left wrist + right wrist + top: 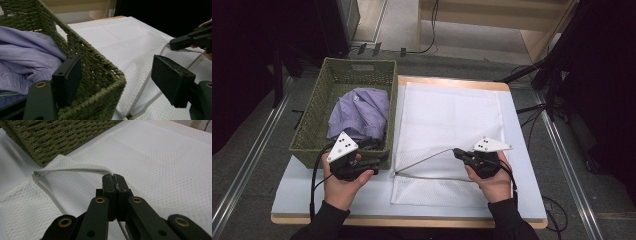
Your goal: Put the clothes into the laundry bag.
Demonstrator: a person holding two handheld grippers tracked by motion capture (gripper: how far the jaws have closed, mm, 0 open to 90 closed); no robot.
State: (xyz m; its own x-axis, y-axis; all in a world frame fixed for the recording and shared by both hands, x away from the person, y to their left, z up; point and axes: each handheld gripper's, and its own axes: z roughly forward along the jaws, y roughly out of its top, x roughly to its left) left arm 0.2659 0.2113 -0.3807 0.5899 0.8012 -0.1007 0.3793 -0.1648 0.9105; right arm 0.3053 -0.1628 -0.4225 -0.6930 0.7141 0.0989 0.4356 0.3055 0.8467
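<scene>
A white mesh bag (pixel 447 115) lies flat on the table beside a green woven basket (pixel 312 115). In the basket lies a lavender garment (pixel 362 112). My right gripper (pixel 457 151) is shut on the upper edge of the bag's opening (pixel 75 167), holding that edge a little above the lower layer. In its own view the jaws of the right gripper (pixel 113 178) meet on the white trim. My left gripper (pixel 379 157) is open at the basket's near right corner (pixel 100 67). One pad (pixel 67 80) is on the garment (pixel 25 55) side and the other over the bag (pixel 120 35).
The white table (pixel 312 195) has a wooden front edge, with bare surface to the left of the bag's near end. Metal floor rails (pixel 242 165) run along both sides. Dark stands and cables (pixel 552 75) crowd the far right.
</scene>
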